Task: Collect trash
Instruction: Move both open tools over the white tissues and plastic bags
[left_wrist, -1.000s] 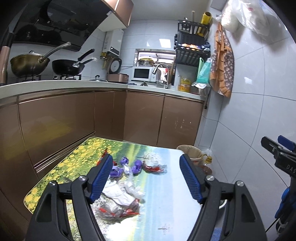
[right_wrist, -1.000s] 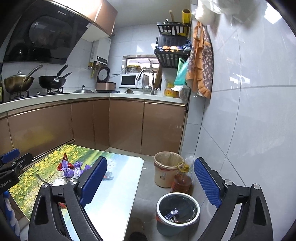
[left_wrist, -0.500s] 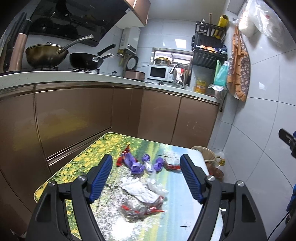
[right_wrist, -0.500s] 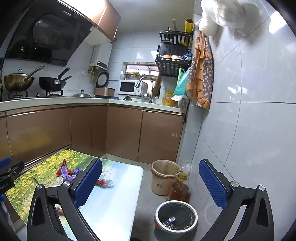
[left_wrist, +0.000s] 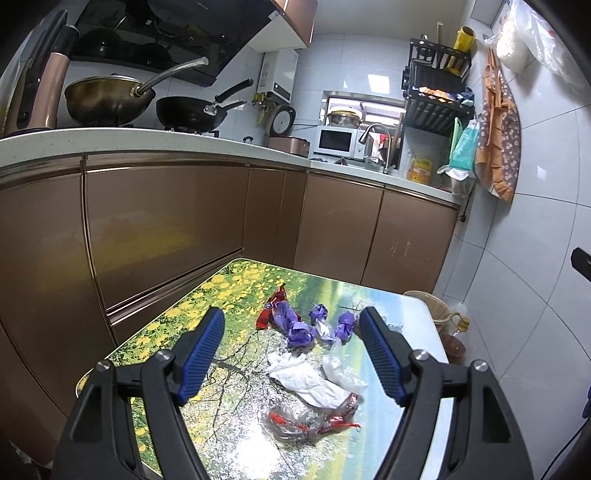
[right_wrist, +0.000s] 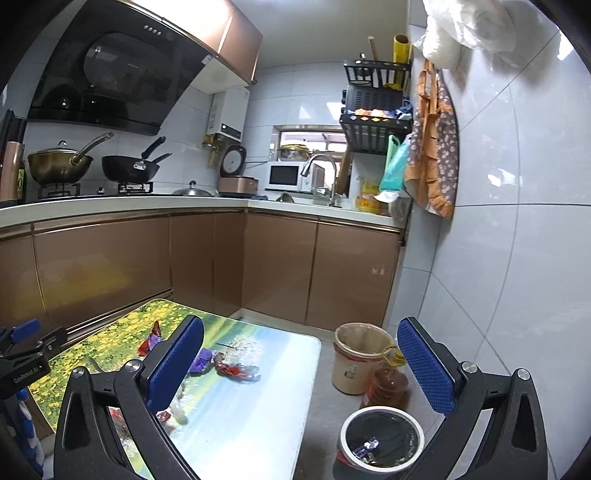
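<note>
The step in hand looks like the approach to the next piece of trash: the left hand-held gripper (left_wrist: 290, 349) hangs over the low bench (left_wrist: 155, 332) with its jaws standing well apart and nothing between the pads, aimed at the litter spread on the flowered top; the right hand-held gripper (right_wrist: 299, 365) has just been opening and now stands as wide as it goes, empty, above the gap between the bench edge and the floor bins

The trash lies mid-bench: purple wrappers (left_wrist: 295, 328) at the far side, a red wrapper (left_wrist: 271, 308) just beside them, a crumpled white tissue (left_wrist: 306, 380) nearer, and a clear packet with red print (left_wrist: 306, 422) nearest; the lined waste bin (right_wrist: 380, 441) on the floor already holds a few scraps; a tan bucket (right_wrist: 356, 358) and an oil bottle (right_wrist: 386, 386) stand just behind it

The next move probably calls for lowering the left jaws around one light, crushable piece and pinching gently; a thin wrapper may slip

Readable writing is scant: small white lettering on the other gripper's body at the right view's left edge, too small to make out
</note>
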